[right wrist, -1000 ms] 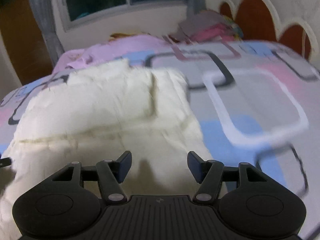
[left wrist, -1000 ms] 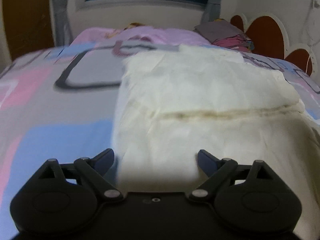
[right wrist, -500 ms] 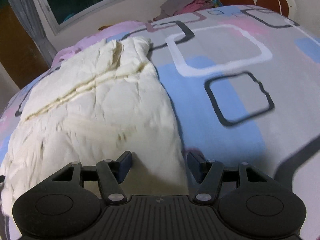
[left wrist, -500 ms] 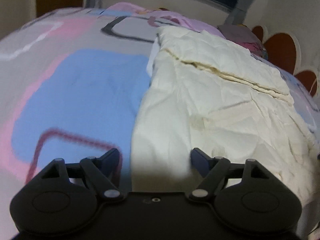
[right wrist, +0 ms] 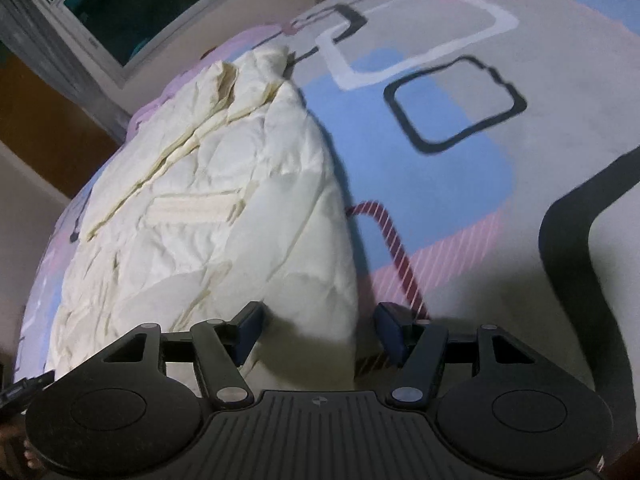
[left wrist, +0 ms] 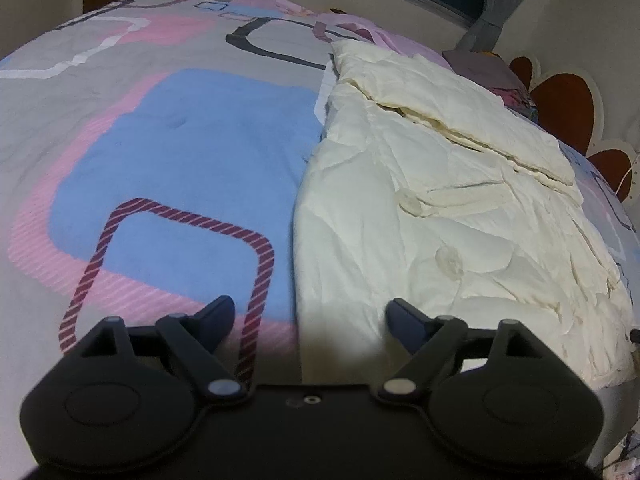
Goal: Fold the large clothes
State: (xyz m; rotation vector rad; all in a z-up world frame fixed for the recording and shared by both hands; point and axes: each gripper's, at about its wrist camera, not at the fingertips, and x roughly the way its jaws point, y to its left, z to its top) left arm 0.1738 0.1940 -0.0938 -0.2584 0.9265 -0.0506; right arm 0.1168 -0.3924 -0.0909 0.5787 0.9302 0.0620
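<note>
A cream-white garment lies spread and wrinkled on the bed, with a folded band across its far part. It also shows in the right wrist view. My left gripper is open and empty, its jaws straddling the garment's near left edge. My right gripper is open and empty, its jaws straddling the garment's near right edge just above the cloth.
The bed sheet is grey with blue, pink and dark square outlines. A pile of purple and pink clothes lies near the red and white headboard. A window and wall stand beyond the bed.
Both grippers have pulled back toward the garment's near end and turned outward, left toward the left edge, right toward the right edge. Both stay open.
</note>
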